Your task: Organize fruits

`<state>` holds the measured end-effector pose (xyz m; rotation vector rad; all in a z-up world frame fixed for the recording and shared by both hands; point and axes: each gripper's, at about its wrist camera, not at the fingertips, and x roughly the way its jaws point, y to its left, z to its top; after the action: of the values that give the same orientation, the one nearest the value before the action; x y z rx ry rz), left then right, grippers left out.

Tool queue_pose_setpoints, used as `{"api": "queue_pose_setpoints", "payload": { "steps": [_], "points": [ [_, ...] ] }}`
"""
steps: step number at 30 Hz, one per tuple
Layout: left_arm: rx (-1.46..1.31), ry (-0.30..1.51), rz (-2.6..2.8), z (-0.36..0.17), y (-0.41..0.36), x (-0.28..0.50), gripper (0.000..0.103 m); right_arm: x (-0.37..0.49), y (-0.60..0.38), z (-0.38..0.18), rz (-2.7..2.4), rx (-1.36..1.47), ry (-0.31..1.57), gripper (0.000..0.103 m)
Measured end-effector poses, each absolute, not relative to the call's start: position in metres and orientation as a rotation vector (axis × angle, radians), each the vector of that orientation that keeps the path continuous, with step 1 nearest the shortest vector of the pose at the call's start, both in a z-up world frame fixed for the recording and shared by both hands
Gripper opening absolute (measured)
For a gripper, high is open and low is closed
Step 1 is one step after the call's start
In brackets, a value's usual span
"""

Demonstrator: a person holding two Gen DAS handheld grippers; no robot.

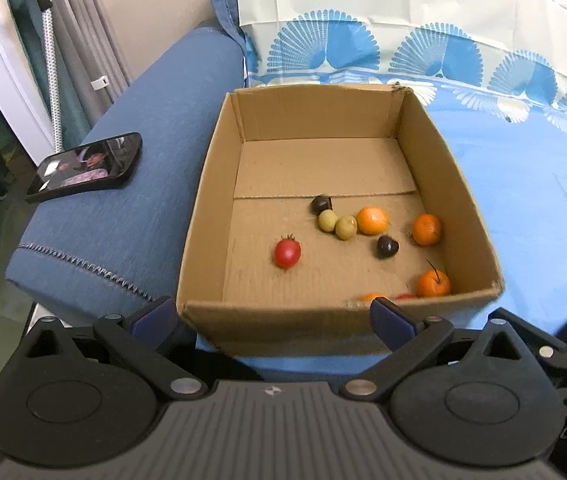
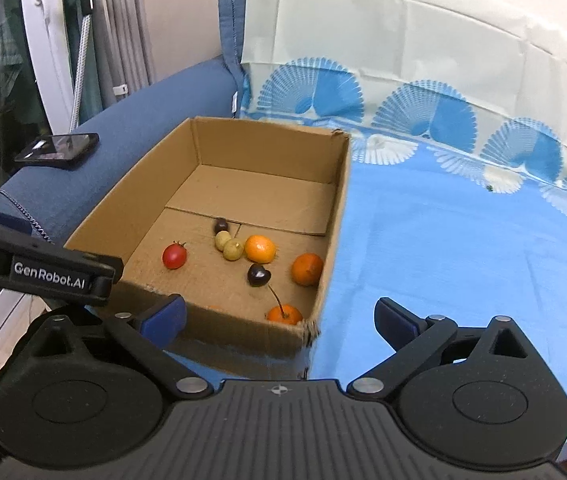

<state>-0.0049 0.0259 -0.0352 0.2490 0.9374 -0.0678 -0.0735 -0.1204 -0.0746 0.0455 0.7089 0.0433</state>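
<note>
Hovering released, left gripper (image 1: pixel 273 316) and right gripper (image 2: pixel 281 320) face fruit-filled cardboard box (image 1: pixel 211 216)

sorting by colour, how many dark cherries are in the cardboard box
2. One dark cherry lies by the floor seam, touching the yellow-green fruits. The other lies apart, nearer the near wall of the cardboard box, which may hide more.

White lettering "GenRobot.AI" stands on the black arm of the left hand-held gripper (image 2: pixel 159 322) in the right wrist view. In the left wrist view, partial letters "DAS" show at the right edge.
</note>
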Motion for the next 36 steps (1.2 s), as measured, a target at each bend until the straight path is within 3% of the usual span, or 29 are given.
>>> {"api": "queue_pose_setpoints", "payload": {
  "steps": [36],
  "points": [
    [0.227,0.875,-0.019,-0.017,0.036,-0.052,0.103,-0.126,-0.110,-0.060,0.049,0.014,0.636,0.102]
  ]
}}
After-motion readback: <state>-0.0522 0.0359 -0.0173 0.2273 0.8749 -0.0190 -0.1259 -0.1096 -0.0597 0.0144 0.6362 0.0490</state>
